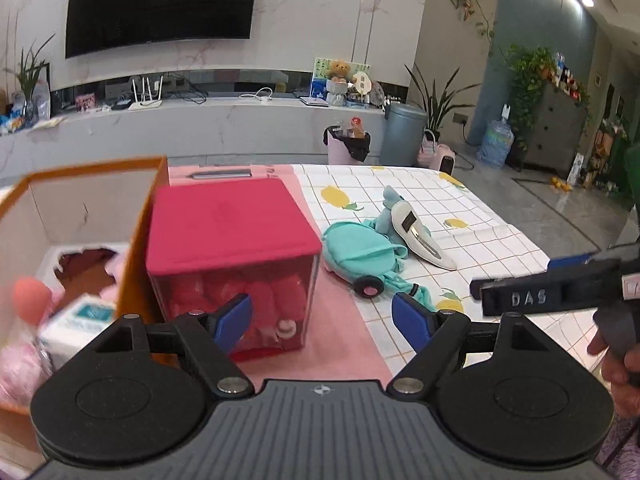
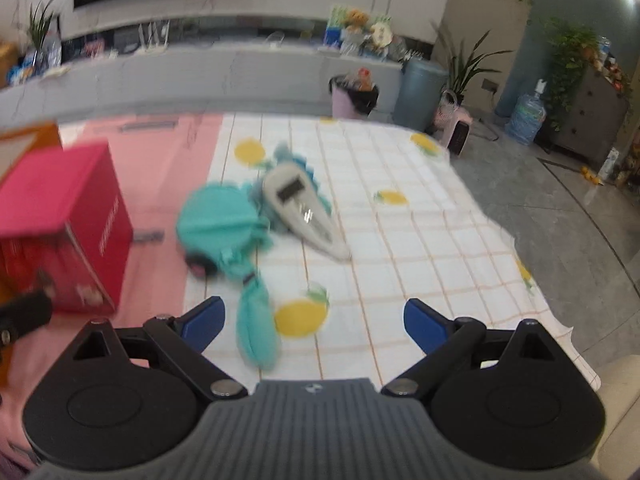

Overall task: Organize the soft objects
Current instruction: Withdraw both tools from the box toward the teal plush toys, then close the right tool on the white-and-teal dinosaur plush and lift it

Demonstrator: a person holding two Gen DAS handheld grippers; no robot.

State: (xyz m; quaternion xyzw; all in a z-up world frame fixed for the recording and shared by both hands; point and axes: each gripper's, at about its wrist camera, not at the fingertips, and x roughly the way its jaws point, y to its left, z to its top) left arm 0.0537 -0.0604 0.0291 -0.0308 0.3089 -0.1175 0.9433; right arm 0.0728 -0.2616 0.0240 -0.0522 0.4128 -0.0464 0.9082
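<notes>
Both grippers are spread wide and hold nothing. The right gripper (image 2: 314,322) hovers just short of the teal plush toy (image 2: 224,224) lying at frame centre on the lemon-print cloth (image 2: 420,240). The left gripper (image 1: 322,318) faces the red box (image 1: 234,240) at centre left. The approach looks to be in hand; next comes closing on the plush.

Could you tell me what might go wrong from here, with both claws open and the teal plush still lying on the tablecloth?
1. The teal plush toy has a long dangling limb; the right claw may pinch only that and let the body drag.
2. The white oversized hair clip rests against the plush, so a lift could pull it along.
3. The red box stands just ahead of the left claw, beside the open orange box, and could be bumped.
</notes>
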